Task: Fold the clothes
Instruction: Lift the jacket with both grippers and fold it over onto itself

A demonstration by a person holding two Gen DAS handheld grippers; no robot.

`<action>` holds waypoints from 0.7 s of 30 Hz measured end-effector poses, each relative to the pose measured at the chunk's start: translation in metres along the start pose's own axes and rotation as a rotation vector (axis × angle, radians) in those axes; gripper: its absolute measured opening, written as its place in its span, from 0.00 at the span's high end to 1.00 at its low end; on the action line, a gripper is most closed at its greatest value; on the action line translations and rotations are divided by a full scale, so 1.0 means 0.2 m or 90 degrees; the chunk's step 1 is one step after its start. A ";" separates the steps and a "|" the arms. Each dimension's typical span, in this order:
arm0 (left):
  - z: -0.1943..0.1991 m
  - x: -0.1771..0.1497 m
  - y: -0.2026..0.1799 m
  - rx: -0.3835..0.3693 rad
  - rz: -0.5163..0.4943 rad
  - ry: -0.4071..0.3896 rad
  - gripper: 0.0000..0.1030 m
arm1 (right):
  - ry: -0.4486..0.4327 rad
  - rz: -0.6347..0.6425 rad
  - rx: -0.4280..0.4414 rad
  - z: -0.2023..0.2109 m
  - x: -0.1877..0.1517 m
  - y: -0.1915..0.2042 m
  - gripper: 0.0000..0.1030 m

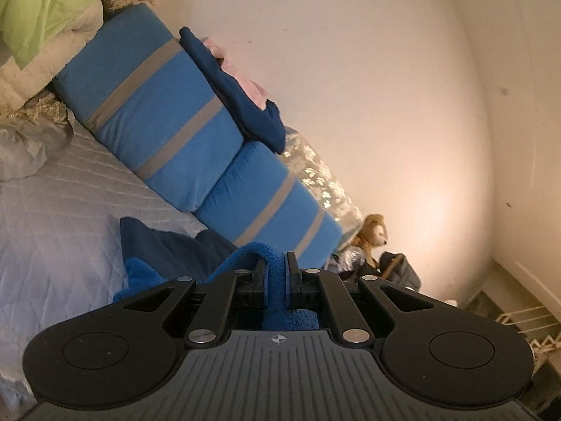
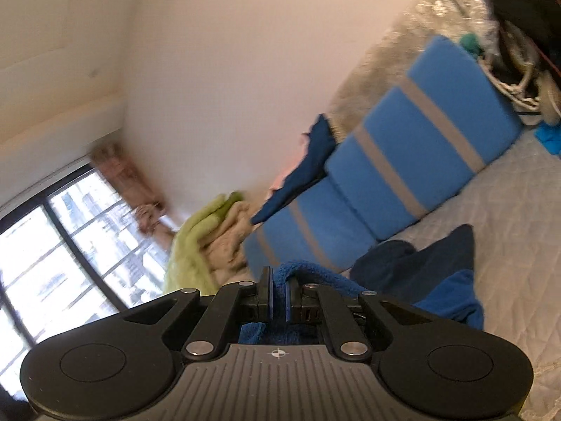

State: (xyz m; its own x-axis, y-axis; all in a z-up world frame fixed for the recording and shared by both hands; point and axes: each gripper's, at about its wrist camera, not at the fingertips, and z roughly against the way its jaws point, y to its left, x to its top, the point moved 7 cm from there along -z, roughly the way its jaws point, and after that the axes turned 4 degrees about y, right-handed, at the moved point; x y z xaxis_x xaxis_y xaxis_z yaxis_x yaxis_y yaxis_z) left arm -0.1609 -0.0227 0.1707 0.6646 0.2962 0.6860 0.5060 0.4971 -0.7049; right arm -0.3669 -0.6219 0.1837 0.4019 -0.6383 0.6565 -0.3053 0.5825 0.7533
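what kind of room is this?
Most likely a bedroom: a quilted bed with striped blue cushions along the wall, a plush toy, and both grippers holding a blue garment.

Soft indoor light, fisheye bend, and motion blur on my right side.

My left view is fairly sharp: a warm glow spreads over the wall (image 1: 403,122), brightest low near the stuffed lion (image 1: 373,233), while the bed (image 1: 63,217) looks cooler and dimmer. My right view is smeared, worst around the window (image 2: 66,245), whose panes are blown out white with daylight, and the green blanket (image 2: 196,245) beside it. Both views curve hard toward the rims, with dark corners. My own black jaws sit in shade, crisp, up close.
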 end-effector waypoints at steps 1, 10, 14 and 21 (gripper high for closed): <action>-0.02 0.02 0.00 0.005 -0.002 -0.001 0.92 | -0.001 -0.001 -0.010 -0.02 0.02 -0.02 0.92; -0.22 0.16 0.06 0.038 -0.012 -0.001 0.92 | -0.012 -0.010 -0.066 -0.19 0.12 -0.12 0.92; -0.30 0.20 0.08 0.051 -0.019 0.004 0.92 | -0.015 -0.010 -0.088 -0.26 0.17 -0.17 0.92; -0.47 0.26 0.18 0.073 0.005 0.013 0.92 | -0.015 -0.014 -0.123 -0.40 0.23 -0.27 0.92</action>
State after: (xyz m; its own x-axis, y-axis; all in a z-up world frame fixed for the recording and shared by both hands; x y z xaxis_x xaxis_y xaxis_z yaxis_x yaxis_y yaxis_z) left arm -0.0569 -0.0655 0.1644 0.6796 0.2847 0.6761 0.4352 0.5855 -0.6839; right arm -0.2627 -0.6423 0.1688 0.3861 -0.6624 0.6419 -0.1244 0.6522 0.7478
